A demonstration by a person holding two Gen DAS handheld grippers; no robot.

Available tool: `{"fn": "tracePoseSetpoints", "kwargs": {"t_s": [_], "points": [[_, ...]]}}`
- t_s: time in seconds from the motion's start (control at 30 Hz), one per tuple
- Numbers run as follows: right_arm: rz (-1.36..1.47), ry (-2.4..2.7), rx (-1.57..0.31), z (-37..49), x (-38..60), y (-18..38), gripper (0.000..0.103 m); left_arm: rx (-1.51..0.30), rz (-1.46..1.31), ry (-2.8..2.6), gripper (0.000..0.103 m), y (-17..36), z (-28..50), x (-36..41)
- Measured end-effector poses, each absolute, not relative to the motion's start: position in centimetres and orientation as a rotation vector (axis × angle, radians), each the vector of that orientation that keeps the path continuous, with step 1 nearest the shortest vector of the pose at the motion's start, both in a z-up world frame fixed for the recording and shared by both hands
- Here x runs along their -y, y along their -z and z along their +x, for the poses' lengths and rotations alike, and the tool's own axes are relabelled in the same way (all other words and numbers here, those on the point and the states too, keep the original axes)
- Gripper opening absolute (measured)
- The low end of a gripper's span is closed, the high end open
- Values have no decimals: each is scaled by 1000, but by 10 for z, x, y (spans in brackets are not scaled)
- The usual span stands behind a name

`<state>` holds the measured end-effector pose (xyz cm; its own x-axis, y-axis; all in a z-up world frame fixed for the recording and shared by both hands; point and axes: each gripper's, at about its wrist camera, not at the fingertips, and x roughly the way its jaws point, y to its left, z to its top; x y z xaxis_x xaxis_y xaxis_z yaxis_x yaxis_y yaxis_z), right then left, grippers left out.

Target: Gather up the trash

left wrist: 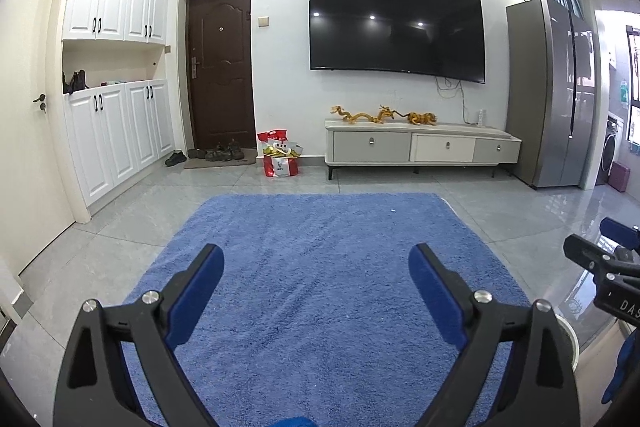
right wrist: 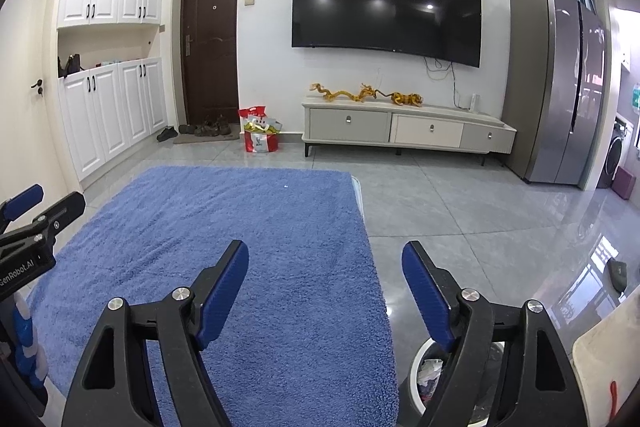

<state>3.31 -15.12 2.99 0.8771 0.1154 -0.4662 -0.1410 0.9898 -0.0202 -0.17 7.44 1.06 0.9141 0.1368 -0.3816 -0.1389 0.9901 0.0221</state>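
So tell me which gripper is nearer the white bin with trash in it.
Right. The right gripper hangs just above the bin, whose rim shows under its right finger. The left gripper is over the blue rug, with the bin off to its right.

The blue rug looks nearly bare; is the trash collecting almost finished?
Mostly, it seems. Done: crumpled waste already lies in the white bin beside the blue rug. In hand: nothing; the left gripper and right gripper are both open and empty. Left: one tiny white speck on the rug's far part.
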Motion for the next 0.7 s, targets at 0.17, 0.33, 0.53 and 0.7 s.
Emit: {"fn": "tracePoseSetpoints", "kwargs": {"t_s": [0.17,0.33,0.53,0.7], "points": [[-62,-131,-470,31,153,-32,83,-394,-13,-143,94,-10,-2,-76],[-57,-130,-466,30,157,-31,84,-391,-14,-146,94,-11,-3,-76],[-48,-127,-467,32,160,-30,84,-396,-16,-144,94,-10,-3,-77],[-45,-125,-467,30,162,-29,85,-398,-22,-146,94,-10,-3,-78]]}}
